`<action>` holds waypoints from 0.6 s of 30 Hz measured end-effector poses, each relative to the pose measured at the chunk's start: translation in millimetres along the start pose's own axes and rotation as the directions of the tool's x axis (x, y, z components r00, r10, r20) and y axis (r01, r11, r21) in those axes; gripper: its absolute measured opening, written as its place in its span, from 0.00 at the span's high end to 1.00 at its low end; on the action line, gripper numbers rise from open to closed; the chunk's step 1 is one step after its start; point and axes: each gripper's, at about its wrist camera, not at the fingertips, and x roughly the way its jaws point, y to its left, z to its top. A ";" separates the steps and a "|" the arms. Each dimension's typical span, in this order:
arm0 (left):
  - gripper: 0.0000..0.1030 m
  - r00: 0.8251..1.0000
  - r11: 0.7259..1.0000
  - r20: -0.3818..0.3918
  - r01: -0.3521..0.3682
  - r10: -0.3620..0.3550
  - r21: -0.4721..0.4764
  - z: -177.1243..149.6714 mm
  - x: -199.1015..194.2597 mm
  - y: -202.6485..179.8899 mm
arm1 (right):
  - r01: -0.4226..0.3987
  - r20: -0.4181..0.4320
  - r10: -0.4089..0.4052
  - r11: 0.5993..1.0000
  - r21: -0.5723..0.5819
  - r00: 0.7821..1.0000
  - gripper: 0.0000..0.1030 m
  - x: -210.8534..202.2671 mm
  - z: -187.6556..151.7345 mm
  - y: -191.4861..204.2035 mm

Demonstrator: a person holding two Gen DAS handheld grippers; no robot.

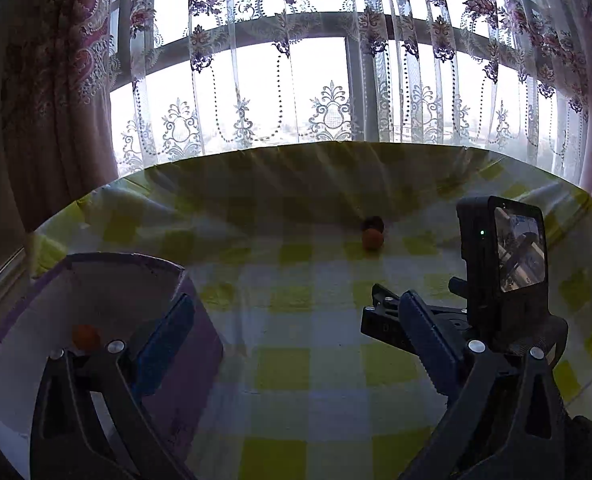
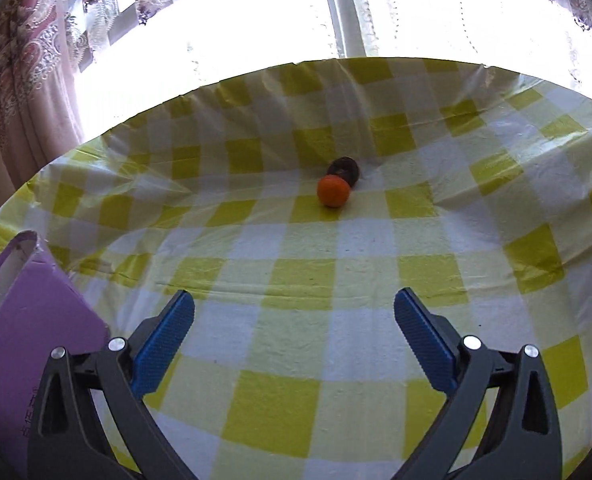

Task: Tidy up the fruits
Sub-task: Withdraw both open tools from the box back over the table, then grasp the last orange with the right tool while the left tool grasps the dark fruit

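Note:
An orange fruit [image 2: 333,191] lies on the yellow-and-white checked tablecloth [image 2: 296,360] with a dark round fruit [image 2: 345,168] touching it from behind. My right gripper [image 2: 294,320] is open and empty, well short of both fruits. In the left wrist view the same orange fruit [image 1: 372,239] and dark fruit [image 1: 373,223] sit far ahead. My left gripper [image 1: 296,324] is open with nothing between its blue pads. Its left finger hangs over a purple box [image 1: 194,380] with a white inside, where another orange fruit [image 1: 86,336] lies.
The purple box [image 2: 28,320] stands at the table's left edge. The camera unit of the other gripper [image 1: 503,248] stands close on the right in the left wrist view. Lace curtains [image 1: 335,80] and a bright window are behind the table's far edge.

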 end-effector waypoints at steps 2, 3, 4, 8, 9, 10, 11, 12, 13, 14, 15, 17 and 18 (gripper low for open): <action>0.04 0.994 0.997 -0.096 0.042 -0.049 -0.069 -1.9 35.1 1.7 | 0.026 -0.028 -0.025 0.999 0.034 0.999 0.02 11.5 1.1 -20.2; 0.04 0.988 0.994 -0.142 0.045 -0.060 -0.104 -3.3 52.8 3.7 | 0.028 -0.044 -0.026 0.998 0.053 0.999 0.02 16.6 2.0 -28.3; 0.04 0.981 0.989 -0.180 0.047 -0.072 -0.140 -4.4 69.7 6.8 | 0.023 -0.058 -0.019 0.997 0.075 0.998 0.02 20.1 3.6 -35.0; 0.04 0.962 0.979 -0.273 -0.042 -0.014 -0.200 -17.0 124.2 19.3 | 0.018 -0.088 -0.013 0.998 0.059 0.996 0.02 38.1 14.7 -39.5; 0.04 0.960 0.979 -0.281 -0.052 -0.005 -0.197 -19.7 133.5 20.5 | 0.014 -0.099 -0.009 0.999 0.045 0.995 0.02 42.8 17.9 -36.6; 0.04 0.956 0.980 -0.295 -0.066 0.008 -0.189 -22.9 141.9 20.9 | 0.009 -0.109 -0.006 0.999 0.032 0.994 0.02 47.3 21.0 -33.2; 0.04 0.951 0.979 -0.308 -0.070 0.008 -0.190 -25.3 148.6 22.2 | 0.005 -0.119 -0.003 1.000 0.013 0.993 0.02 52.3 23.6 -30.0; 0.04 0.947 0.977 -0.321 -0.063 -0.007 -0.205 -27.4 153.5 24.3 | 0.003 -0.130 -0.004 1.000 -0.009 0.992 0.02 57.5 26.0 -25.9; 0.04 0.939 0.973 -0.343 -0.060 -0.020 -0.223 -28.6 158.1 27.4 | 0.003 -0.143 -0.008 0.999 -0.032 0.990 0.02 62.5 28.5 -21.2; 0.04 0.937 0.970 -0.348 -0.055 -0.032 -0.236 -29.2 160.9 30.4 | 0.002 -0.155 -0.011 0.998 -0.058 0.988 0.02 67.7 30.4 -16.4; 0.04 0.938 0.968 -0.342 -0.038 -0.051 -0.248 -30.3 160.8 32.4 | 0.000 -0.167 -0.014 0.997 -0.083 0.986 0.02 72.8 32.2 -11.6; 0.04 0.933 0.963 -0.349 -0.008 -0.090 -0.270 -31.4 164.1 35.1 | -0.012 -0.193 -0.014 0.991 -0.132 0.981 0.02 83.1 35.2 -1.9; 0.04 0.929 0.959 -0.356 -0.002 -0.103 -0.282 -31.9 166.1 37.2 | -0.021 -0.201 -0.009 0.989 -0.149 0.979 0.02 86.7 36.5 1.2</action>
